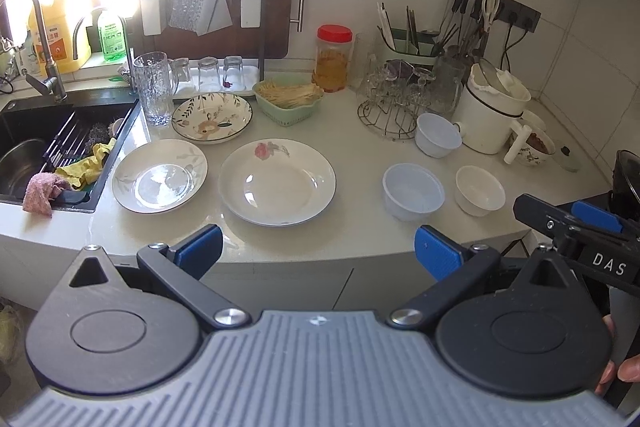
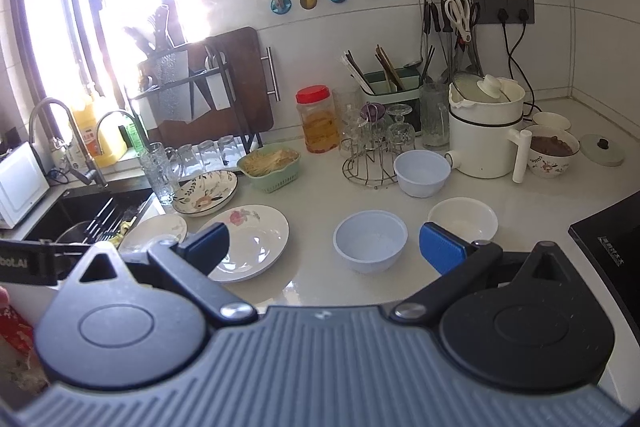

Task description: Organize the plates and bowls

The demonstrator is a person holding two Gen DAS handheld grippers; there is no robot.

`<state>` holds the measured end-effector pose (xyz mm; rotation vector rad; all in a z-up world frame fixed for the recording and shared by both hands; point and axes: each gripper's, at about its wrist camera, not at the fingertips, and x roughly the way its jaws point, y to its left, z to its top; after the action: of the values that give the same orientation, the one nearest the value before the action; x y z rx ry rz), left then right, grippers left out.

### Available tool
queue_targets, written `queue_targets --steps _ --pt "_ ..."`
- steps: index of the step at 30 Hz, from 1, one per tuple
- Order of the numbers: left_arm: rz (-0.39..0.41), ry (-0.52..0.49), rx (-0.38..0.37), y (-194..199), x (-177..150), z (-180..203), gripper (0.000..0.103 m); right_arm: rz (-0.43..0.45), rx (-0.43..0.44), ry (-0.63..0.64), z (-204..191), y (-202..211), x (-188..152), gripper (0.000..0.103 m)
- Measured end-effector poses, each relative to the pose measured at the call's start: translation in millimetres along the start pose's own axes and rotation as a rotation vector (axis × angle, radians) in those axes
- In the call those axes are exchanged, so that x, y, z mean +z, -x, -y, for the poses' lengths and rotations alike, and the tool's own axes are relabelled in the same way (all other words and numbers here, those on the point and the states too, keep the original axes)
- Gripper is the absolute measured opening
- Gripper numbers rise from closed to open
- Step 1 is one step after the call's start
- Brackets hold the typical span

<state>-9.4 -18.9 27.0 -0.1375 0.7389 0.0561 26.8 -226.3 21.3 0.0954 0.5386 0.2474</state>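
Three plates lie on the white counter: a white plate with a pink flower in the middle, a pale leaf-pattern plate by the sink, and a floral deep plate behind them. To the right stand a pale blue bowl, a white bowl and a second pale blue bowl further back. My left gripper is open and empty at the counter's front edge. My right gripper is open and empty, near the first blue bowl.
A black sink with cloths is at the left. A glass mug, a green basket, a red-lidded jar, a wire rack with glasses, a white pot and a patterned bowl of food crowd the back.
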Motion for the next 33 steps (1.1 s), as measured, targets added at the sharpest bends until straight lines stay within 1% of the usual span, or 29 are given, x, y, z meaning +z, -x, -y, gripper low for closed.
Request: queue_targets --steps 17,29,33 --pt "0.000 0.004 0.009 -1.2 1.5 -0.2 0.103 -0.004 0.001 -0.007 -0.2 -0.5 -2.6 0.103" --pt "0.004 0.001 0.000 -3.0 -1.5 5.2 0.103 -0.006 0.011 0.002 3.3 0.4 -2.9 0.103" --pt "0.003 0.005 0.014 -4.2 -3.6 4.7 0.103 -0.016 0.011 0.000 7.0 0.3 -3.9 0.103"
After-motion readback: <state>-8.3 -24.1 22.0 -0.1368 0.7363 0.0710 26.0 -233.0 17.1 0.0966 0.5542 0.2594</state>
